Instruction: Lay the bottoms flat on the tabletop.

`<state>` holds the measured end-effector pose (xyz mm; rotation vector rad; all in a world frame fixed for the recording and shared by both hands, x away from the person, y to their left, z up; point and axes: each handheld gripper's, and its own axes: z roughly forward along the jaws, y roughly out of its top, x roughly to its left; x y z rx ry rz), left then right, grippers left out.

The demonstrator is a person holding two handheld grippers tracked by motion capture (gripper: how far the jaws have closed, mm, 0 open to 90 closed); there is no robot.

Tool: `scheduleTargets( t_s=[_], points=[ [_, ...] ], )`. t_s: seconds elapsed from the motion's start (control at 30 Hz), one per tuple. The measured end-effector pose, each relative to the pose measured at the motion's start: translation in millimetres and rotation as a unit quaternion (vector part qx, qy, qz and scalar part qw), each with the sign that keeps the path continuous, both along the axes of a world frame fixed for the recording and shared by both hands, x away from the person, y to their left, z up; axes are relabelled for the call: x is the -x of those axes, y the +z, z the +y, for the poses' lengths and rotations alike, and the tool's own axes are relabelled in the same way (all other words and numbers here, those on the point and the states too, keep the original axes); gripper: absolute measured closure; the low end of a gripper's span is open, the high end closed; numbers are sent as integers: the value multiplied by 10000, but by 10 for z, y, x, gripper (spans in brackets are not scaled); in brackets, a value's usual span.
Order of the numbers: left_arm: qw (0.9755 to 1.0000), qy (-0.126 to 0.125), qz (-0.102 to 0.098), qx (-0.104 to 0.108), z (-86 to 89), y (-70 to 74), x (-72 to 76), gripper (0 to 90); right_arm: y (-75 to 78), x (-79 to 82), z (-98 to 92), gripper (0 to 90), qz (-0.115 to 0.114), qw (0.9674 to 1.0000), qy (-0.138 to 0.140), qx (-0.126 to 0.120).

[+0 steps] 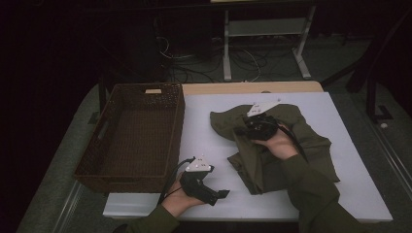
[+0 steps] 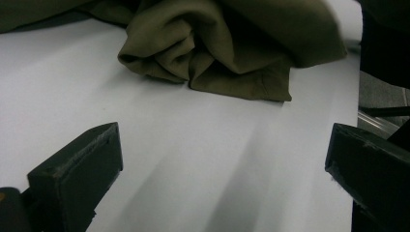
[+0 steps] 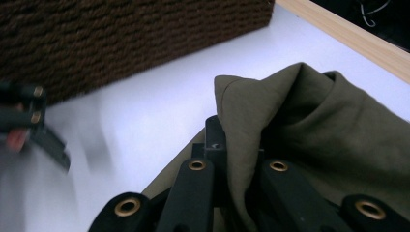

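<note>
Table (image 1: 340, 194): You work on a white surface with a wooden strip along its far edge. It carries everything below.

Basket (image 1: 171, 111): A dark woven basket sits at the left side of the table, empty and open at the top. It stands near the garment, probably as the place where the cloth is to go.

Garment (image 1: 318, 148): An olive-green cloth lies crumpled on the right half of the table, well apart from the basket. One fold is lifted at its far left part; the rest lies on the surface. In the left gripper view its bunched near edge (image 2: 227, 63) lies ahead of the jaws.

Right gripper (image 1: 245, 130): Your jaws are clamped together on a fold of the garment (image 3: 290, 121); in the right gripper view the cloth runs down between them. This pinch lets you drag or lift the cloth toward the basket.

Right hand pose: Your forearm reaches forward over the garment, with the gripper pointing left toward the basket wall (image 3: 121, 38).

Left gripper (image 1: 222, 194): It rests low at the near edge, beside the basket's near corner, pointing right toward the garment. Its jaws stand wide apart with only bare table between them. Judged from this, it waits clear of the cloth.
</note>
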<state>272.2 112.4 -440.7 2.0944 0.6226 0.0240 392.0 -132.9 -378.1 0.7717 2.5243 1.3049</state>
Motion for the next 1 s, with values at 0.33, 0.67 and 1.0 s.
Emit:
scheduleTargets(
  t_s=[0.33, 0.67, 1.0],
  points=[
    [10000, -15, 10, 30, 4, -2, -4, 0, -136, -264, 448, 791, 254, 9996, 46, 131],
    [10000, -18, 17, -23, -11, -10, -1, 0, 47, -66, 134, 429, 234, 9996, -131, -82],
    [10000, 25, 6, -7, 6, -4, -13, 0, 132, 170, -432, 407, 146, 9988, -438, -167]
  ],
)
